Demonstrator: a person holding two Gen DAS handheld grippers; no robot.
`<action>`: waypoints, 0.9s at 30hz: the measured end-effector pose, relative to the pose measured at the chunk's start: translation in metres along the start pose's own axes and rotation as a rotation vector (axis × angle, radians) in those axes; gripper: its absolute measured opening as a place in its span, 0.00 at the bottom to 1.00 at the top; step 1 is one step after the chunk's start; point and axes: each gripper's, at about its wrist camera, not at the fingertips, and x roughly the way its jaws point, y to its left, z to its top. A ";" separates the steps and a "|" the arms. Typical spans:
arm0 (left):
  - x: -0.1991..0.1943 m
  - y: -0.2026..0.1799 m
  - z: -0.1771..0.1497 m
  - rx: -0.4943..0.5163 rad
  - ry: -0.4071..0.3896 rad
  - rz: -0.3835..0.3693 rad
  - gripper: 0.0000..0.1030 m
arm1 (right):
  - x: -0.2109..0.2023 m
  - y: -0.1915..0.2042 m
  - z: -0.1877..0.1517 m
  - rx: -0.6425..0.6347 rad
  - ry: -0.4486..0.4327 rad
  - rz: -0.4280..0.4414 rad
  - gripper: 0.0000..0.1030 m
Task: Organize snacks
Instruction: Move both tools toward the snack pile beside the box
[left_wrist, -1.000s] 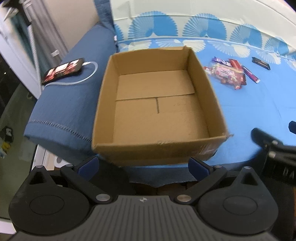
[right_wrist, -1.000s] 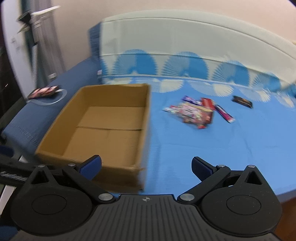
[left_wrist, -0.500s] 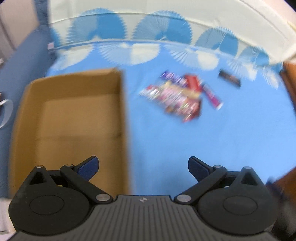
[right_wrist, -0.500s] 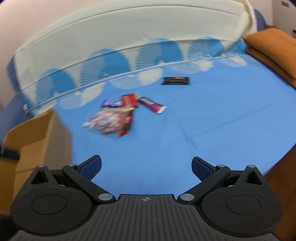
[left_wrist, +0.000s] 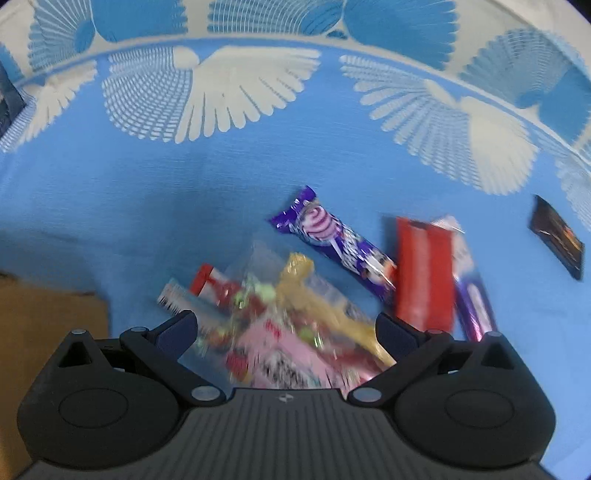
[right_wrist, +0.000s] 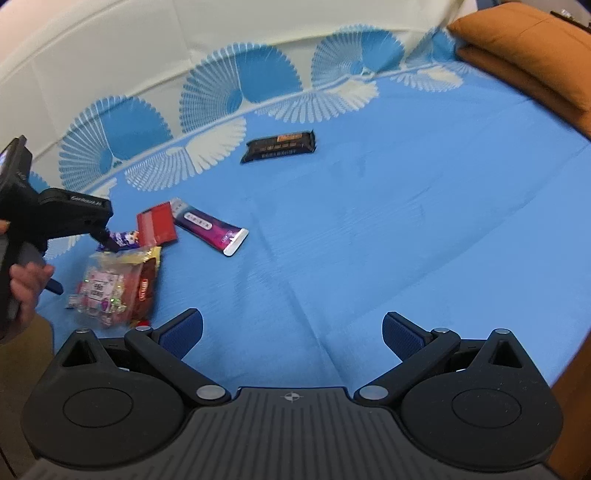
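Left wrist view: left gripper (left_wrist: 284, 328) is held spread above the candy bag (left_wrist: 295, 332) on the blue sheet (left_wrist: 147, 184). Purple lollipop (left_wrist: 332, 240) and red packet (left_wrist: 423, 273) are seen beyond the bag. Right gripper (right_wrist: 291, 332), spread and empty, is kept right of the bag; black bar (right_wrist: 279, 146) is farthest off.

bed (right_wrist: 406, 221): blue sheet, white fan print | headboard (right_wrist: 110, 48): cream, padded, behind bed | pillow (right_wrist: 535, 48): orange, far right corner | light: even
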 end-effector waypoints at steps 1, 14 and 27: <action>0.006 0.004 -0.001 -0.003 0.009 -0.001 1.00 | 0.005 0.002 0.000 -0.002 0.006 0.004 1.00; 0.005 0.066 -0.049 0.037 0.099 -0.146 1.00 | 0.024 0.037 -0.002 -0.082 0.005 0.037 1.00; -0.031 0.104 -0.029 -0.016 -0.011 -0.213 0.98 | 0.090 0.159 -0.006 -0.678 -0.030 0.391 1.00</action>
